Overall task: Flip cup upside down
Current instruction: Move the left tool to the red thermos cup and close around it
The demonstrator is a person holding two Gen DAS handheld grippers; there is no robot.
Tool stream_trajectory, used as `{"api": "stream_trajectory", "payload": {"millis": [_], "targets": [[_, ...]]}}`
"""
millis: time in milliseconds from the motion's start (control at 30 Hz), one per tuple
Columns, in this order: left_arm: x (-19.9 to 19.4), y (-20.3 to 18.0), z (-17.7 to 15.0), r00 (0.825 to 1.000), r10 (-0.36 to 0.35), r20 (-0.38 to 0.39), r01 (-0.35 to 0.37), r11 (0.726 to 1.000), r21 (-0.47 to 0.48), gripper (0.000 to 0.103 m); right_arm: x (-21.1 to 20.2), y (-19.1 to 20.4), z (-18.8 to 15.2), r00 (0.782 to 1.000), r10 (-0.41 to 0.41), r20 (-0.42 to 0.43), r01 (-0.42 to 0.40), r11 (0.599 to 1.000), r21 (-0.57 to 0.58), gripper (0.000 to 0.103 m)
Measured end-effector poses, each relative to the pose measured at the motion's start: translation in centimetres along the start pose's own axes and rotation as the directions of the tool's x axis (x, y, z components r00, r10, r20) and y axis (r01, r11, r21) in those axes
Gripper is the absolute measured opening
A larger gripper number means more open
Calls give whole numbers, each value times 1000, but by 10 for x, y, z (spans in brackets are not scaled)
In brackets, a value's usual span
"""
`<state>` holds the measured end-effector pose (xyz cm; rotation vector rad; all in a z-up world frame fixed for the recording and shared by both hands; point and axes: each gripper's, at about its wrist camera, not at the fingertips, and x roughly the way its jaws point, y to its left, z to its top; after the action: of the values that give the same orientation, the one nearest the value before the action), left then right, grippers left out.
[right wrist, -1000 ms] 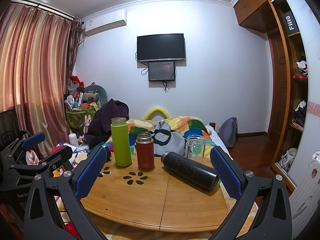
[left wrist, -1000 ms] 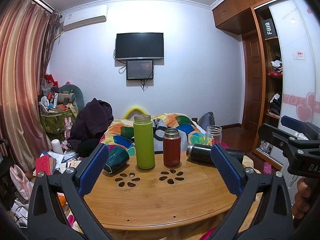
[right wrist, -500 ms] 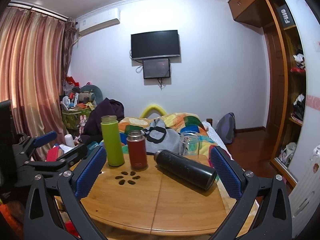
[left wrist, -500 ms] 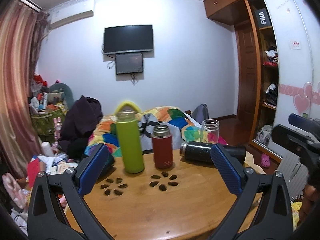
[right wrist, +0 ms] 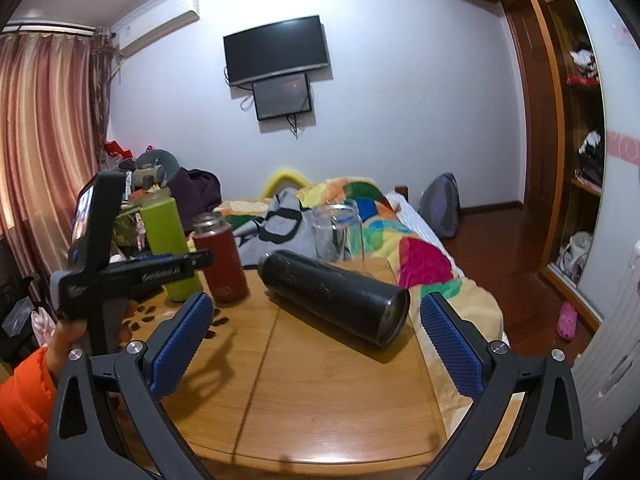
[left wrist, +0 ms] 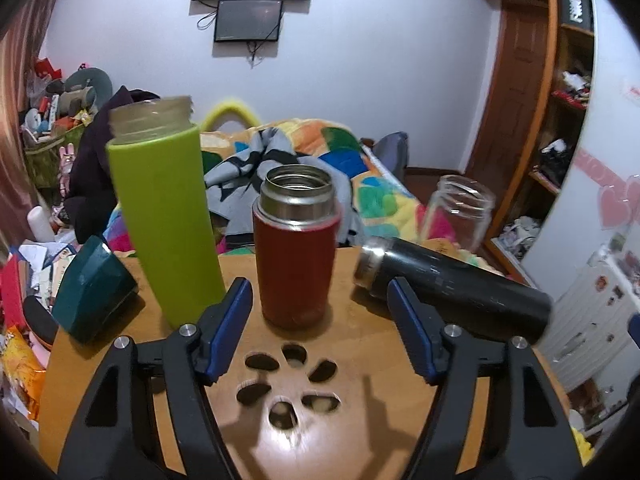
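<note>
A red cup point(left wrist: 295, 256) with a steel rim stands upright and open on the round wooden table point(left wrist: 360, 360); it also shows in the right wrist view point(right wrist: 222, 260). My left gripper point(left wrist: 320, 332) is open and empty, just in front of the red cup, its jaws wider than the cup. A black flask point(right wrist: 336, 296) lies on its side to the right; it also shows in the left wrist view point(left wrist: 452, 280). My right gripper point(right wrist: 316, 344) is open and empty, just short of the black flask's near end.
A tall green bottle point(left wrist: 164, 216) stands left of the red cup. A clear glass jar point(left wrist: 456, 212) stands at the table's far right edge. A dark teal object point(left wrist: 92, 292) sits at the left edge. A cluttered bed point(right wrist: 360, 216) lies behind the table.
Both grippers have moved forward and down toward the table. The left one has closed in on the red cup, the right one on the black flask. Both stay open.
</note>
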<state>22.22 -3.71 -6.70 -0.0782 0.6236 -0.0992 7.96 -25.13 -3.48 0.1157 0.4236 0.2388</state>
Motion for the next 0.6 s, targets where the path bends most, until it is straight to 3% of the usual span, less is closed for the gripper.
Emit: {"api": "stream_trajectory", "payload": {"millis": [267,433,600], "targets": [[41,-2,14,998,56,-24,-56,998,-11,71,22,-23,-15,998,10,-54,-7,999,54,103],[55,2,20,995,95,-33,-96,995,-20,70,20,-24,-15,999,23,-39,-21,999,49,103],[69,8,22,990,123,-64,-125,991,-35,61,22,-15,-15,999,21,-36,-21,1000,17,103]]}}
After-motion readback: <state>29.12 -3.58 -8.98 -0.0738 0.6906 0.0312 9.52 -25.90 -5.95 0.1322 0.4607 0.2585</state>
